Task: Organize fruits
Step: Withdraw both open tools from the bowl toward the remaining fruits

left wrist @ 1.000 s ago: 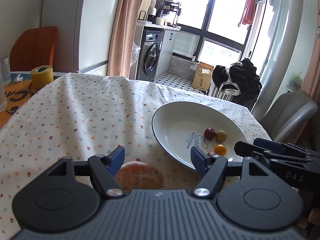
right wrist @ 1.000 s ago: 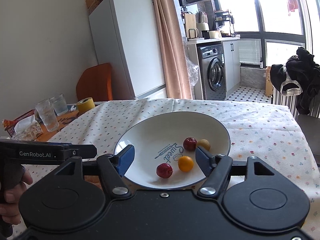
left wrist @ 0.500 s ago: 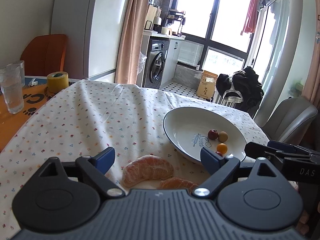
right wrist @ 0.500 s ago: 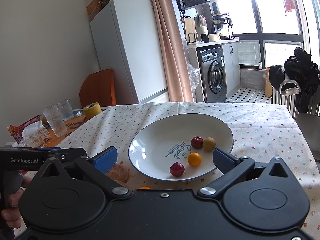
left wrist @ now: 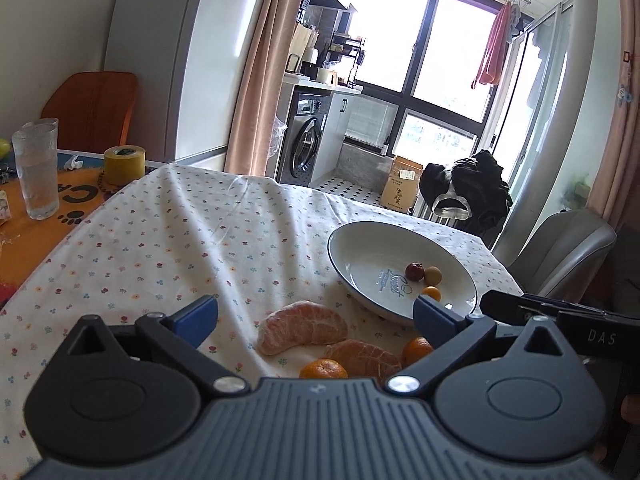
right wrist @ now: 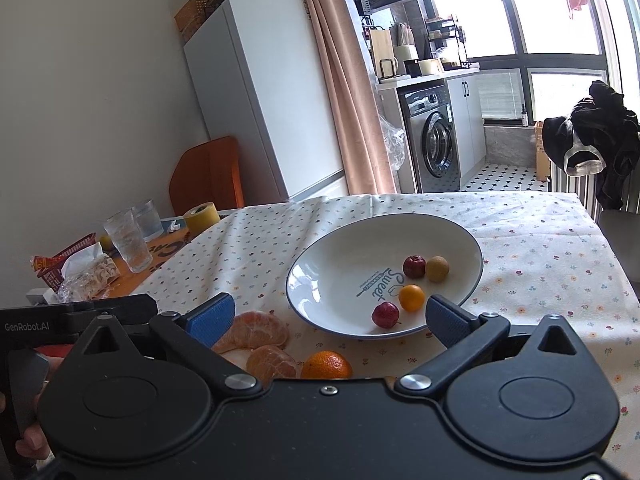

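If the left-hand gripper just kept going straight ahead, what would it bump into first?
Probably the peeled orange half lying on the tablecloth between its open jaws. The plate sits further right, off that line. Depth is hard to judge.

Plate (right wrist: 320, 280) (four small fruits (right wrist: 412, 297) inside) lies behind the peeled halves (right wrist: 256, 330).

"Sweet" on plate (right wrist: 312, 280); "GenRobot.AI" on left gripper (right wrist: 76, 316)

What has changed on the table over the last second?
Both grippers, left gripper and right gripper, drew back and opened their jaws wider, holding nothing. That uncovered the peeled tangerine halves on the tablecloth. The plate and its four small fruits stayed put.
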Demonstrator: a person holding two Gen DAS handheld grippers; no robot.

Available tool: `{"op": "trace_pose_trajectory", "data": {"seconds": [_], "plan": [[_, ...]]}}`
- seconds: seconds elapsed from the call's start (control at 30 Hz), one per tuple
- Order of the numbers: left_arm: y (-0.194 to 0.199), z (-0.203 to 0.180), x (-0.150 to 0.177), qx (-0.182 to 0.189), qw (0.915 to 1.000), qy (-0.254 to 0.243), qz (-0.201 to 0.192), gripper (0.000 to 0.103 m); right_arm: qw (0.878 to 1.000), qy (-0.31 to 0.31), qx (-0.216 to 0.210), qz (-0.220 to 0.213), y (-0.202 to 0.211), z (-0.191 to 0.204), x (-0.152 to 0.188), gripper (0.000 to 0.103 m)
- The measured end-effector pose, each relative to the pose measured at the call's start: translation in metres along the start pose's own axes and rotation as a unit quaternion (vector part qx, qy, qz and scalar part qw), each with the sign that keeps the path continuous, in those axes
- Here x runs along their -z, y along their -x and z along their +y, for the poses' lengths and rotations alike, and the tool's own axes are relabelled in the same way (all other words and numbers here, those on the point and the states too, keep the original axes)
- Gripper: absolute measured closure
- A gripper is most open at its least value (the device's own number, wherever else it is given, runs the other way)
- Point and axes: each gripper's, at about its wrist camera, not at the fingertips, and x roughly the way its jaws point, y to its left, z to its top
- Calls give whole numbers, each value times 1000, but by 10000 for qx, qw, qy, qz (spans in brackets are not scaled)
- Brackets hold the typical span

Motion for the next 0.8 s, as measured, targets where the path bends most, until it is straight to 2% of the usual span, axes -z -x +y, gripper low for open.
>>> {"op": "trace_pose_trajectory", "data": {"seconds": [0.27,0.53,0.67,0.8], "plan": [[9,7,5,-9,10000,22,19,0,10000,59,22,15,5,5,0,0],[24,15,7,114,9999,34,72,0,9995,82,-67,300,9,12,7,0],[26,15,6,117,9998,-8,168,0,9991,273,-10,328,16,20,11,0],[24,12,9,90,9997,-89,193,1,9991,178,-82,363,19,16,12,0]]}}
